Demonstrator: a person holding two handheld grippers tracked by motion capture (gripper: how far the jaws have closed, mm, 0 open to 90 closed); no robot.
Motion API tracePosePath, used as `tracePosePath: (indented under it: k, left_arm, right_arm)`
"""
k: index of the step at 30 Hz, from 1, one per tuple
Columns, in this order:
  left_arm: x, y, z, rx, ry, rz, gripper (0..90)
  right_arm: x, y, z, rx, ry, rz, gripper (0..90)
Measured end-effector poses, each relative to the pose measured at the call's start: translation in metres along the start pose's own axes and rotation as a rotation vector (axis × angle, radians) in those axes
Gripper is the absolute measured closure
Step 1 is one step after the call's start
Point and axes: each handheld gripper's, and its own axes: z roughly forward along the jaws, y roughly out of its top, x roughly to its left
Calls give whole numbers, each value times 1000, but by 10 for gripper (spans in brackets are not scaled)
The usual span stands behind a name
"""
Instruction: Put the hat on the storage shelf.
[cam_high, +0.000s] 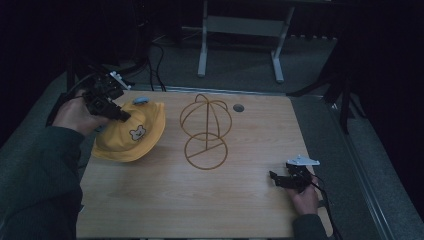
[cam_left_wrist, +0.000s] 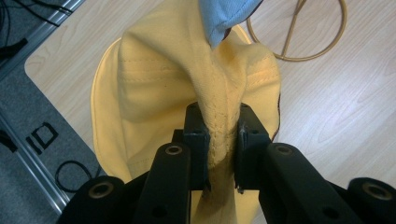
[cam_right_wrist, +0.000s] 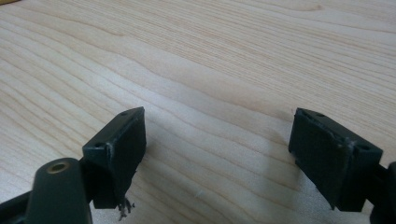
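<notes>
The left sleeve (cam_high: 35, 175) is nearest, at the bottom left. The wooden bench (cam_high: 250, 200) carries a yellow hat (cam_high: 132, 135) at its left side, with a bear patch and a blue tip. Beside the hat stands a wire stand (cam_high: 205, 132), apart from it. The left hand-held gripper (cam_left_wrist: 220, 140) is clenched on a fold of the hat. The right hand-held gripper (cam_right_wrist: 217, 140) is released, low over bare wood near the right front corner.
</notes>
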Motion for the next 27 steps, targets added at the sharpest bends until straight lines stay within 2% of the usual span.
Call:
tracePosePath:
  k: [11, 17, 27]
  left_arm:
    - [-3, 11, -16, -47, -3, 19, 780]
    - [-5, 21, -22, -38, -8, 42, 780]
    - [-10, 35, -32, -70, -20, 73, 780]
  right_arm:
    - [0, 0, 0, 0, 0, -1, 189]
    - [0, 0, 0, 1, 0, -2, 189]
    - [0, 0, 0, 3, 0, -3, 189]
